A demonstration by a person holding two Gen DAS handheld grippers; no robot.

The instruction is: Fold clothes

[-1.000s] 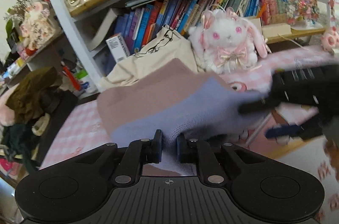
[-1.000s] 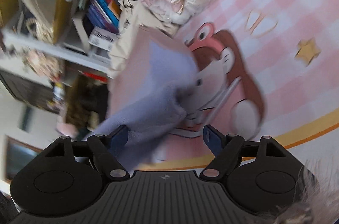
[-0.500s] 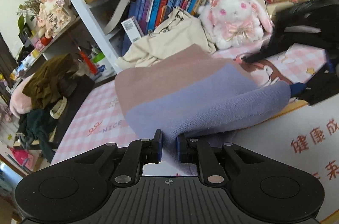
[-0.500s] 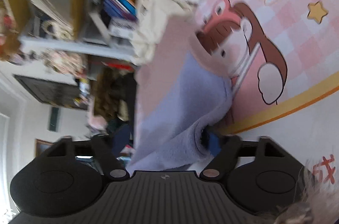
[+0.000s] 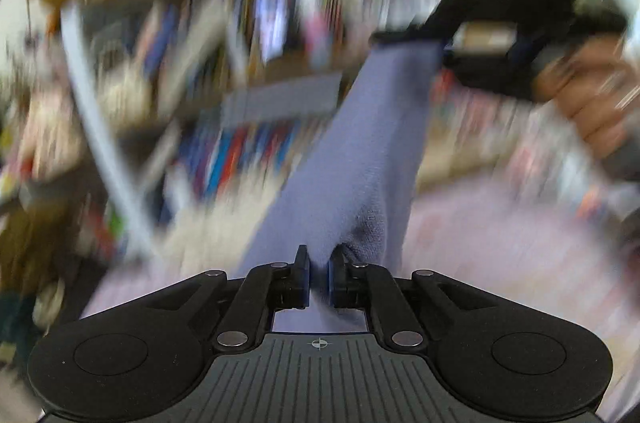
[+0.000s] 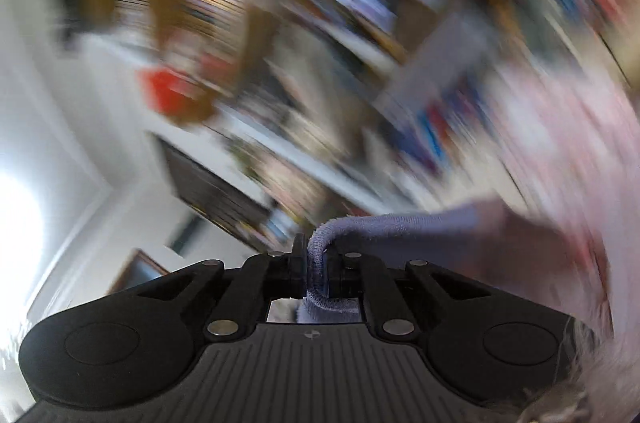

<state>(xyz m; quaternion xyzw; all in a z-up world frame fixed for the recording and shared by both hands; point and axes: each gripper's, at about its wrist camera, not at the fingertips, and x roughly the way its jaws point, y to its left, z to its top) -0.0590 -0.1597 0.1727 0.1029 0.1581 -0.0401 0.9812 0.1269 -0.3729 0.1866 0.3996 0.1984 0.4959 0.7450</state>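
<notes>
both grippers are clamped on the same garment (image 5: 360,151), so it hangs in the air as a taut span between them rather than lying on the pink surface (image 5: 500,243) below; holding two points of one edge this way looks meant to lift and stretch the cloth so it can be shaken out or laid down straight, though whether this opens it up or carries a fold over cannot be settled from here; the left gripper (image 5: 318,281) has its fingers pressed together on a bunched bit of the fabric at the near bottom of its view; from there the cloth rises up and to the right to the right gripper (image 5: 444,43), held by a hand (image 5: 592,103) at the far upper right; in the right wrist view the right gripper (image 6: 318,275) pinches a rolled hem between closed fingers, the cloth trailing off to the right; the garment is a soft, fleecy knit, lavender-blue where gripped, turning dusty pink further along in the right wrist view; it creases near the left fingers; the bookshelf (image 5: 248,35) behind is badly smeared with motion blur, so little else can be told.
</notes>
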